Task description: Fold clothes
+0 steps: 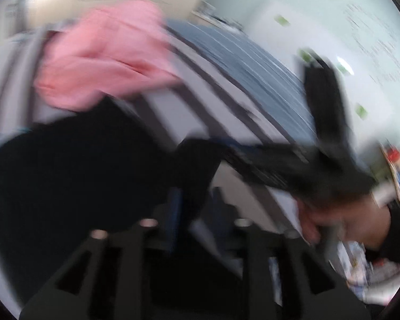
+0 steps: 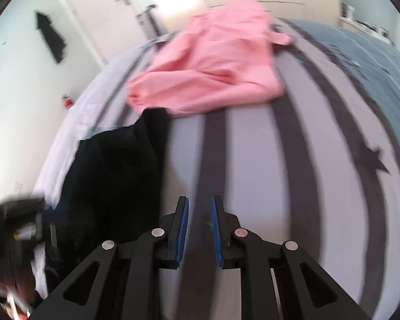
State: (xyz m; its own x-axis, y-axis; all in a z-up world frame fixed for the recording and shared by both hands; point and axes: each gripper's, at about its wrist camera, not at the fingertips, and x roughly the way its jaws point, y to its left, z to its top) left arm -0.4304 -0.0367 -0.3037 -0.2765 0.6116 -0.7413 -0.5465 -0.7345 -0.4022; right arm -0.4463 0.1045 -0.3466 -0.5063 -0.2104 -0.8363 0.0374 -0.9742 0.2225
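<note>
Left wrist view, badly blurred: the left tool (image 1: 193,208) has its fingers in black cloth, but whether they pinch it I cannot tell. The crumpled pink soft-fabric garment (image 1: 106,58) lies beyond on the grey-and-dark striped bed cover (image 1: 200,101). The right tool (image 1: 317,144) crosses the frame.

Right wrist view: the right tool (image 2: 199,225) stands slightly parted, empty, over the cover. The limp black garment (image 2: 114,170) lies left, touching the pink one (image 2: 213,64). Both look light and floppy; hems or shoulder seams seem best to grip.
</note>
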